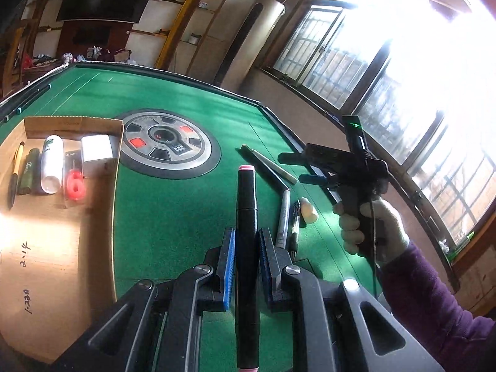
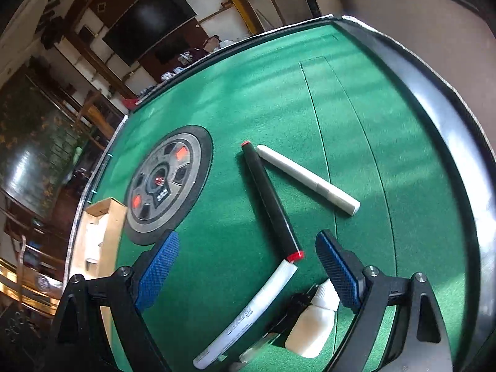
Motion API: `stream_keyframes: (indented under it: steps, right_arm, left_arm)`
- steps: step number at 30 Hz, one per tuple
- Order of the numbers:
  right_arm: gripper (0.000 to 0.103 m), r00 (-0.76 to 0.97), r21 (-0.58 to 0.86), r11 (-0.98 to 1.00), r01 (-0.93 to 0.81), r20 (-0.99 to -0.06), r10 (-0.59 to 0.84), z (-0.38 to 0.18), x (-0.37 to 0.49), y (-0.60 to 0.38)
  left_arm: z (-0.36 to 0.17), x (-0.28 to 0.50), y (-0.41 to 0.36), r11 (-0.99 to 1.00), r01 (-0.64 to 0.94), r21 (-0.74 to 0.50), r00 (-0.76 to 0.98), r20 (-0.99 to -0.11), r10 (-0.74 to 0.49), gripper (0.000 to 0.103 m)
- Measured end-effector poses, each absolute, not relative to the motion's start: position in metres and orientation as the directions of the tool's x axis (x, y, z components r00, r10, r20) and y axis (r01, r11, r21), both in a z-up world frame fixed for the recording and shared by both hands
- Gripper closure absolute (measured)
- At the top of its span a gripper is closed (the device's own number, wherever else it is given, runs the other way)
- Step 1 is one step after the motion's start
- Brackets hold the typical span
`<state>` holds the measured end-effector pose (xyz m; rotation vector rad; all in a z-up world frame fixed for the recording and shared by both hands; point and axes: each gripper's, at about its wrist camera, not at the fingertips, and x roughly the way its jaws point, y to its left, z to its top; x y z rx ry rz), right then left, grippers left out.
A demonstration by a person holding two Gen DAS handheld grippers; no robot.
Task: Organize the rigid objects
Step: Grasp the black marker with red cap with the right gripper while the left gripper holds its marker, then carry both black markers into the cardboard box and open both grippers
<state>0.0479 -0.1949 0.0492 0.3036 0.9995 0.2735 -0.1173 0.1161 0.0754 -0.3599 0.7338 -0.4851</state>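
My left gripper (image 1: 246, 238) is shut on a black marker with pink ends (image 1: 246, 204), held above the green felt table (image 1: 173, 217). My right gripper (image 2: 248, 245) is open and empty, hovering over a black marker with red ends (image 2: 271, 201), a white marker (image 2: 307, 178), a white pen (image 2: 248, 313) and a small white bottle (image 2: 313, 325). In the left wrist view the right gripper (image 1: 290, 167) is at the right, above those loose pens (image 1: 285, 214). A cardboard tray (image 1: 46, 248) at the left holds a white tube (image 1: 52, 162), a white box (image 1: 96, 155), a red item (image 1: 74, 186) and pens.
A round grey dial panel (image 1: 166, 144) is set in the table's middle, also in the right wrist view (image 2: 167, 183). The table has a raised black rim (image 2: 440, 130). Windows stand to the right, a dark screen on the far wall.
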Motion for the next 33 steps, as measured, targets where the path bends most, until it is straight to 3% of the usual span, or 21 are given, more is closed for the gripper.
stream_keyframes:
  steps: [3,5,8,9,12,16,23,33]
  right_arm:
    - [0.019,0.519,0.175,0.979,-0.104,-0.830,0.203,0.047,0.066,-0.163]
    - [0.048,0.499,0.065,0.990,-0.121,-0.859,0.117,0.036,0.081,-0.148]
    - [0.065,0.450,-0.023,0.992,-0.125,-0.892,0.036,0.018,0.100,-0.135]
    - [0.065,0.455,-0.029,0.993,-0.118,-0.890,0.028,0.016,0.103,-0.135]
    - [0.087,0.453,-0.002,0.995,-0.104,-0.891,0.045,0.016,0.109,-0.138]
    - [0.089,0.449,0.067,0.995,-0.080,-0.888,0.096,0.022,0.110,-0.146]
    - [0.089,0.462,0.367,0.915,-0.167,-0.791,0.402,0.071,0.073,-0.138]
    - [0.089,0.283,0.520,0.763,-0.384,-0.720,0.634,0.079,0.002,-0.011]
  left_arm:
    - [0.075,-0.123,0.122,0.827,0.285,-0.485,0.647,-0.539,-0.539,0.089]
    - [0.077,-0.126,0.130,0.831,0.273,-0.484,0.653,-0.541,-0.530,0.089]
    - [0.079,-0.127,0.147,0.836,0.233,-0.497,0.656,-0.554,-0.512,0.089]
    - [0.079,-0.127,0.155,0.835,0.217,-0.505,0.660,-0.555,-0.507,0.089]
    - [0.079,-0.125,0.180,0.849,0.156,-0.505,0.676,-0.572,-0.465,0.089]
    - [0.072,-0.120,0.215,0.861,0.060,-0.506,0.686,-0.605,-0.403,0.089]
    - [0.032,-0.109,0.266,0.839,-0.125,-0.530,0.625,-0.698,-0.348,0.089]
    - [0.009,-0.072,0.281,0.842,-0.260,-0.473,0.569,-0.779,-0.262,0.089]
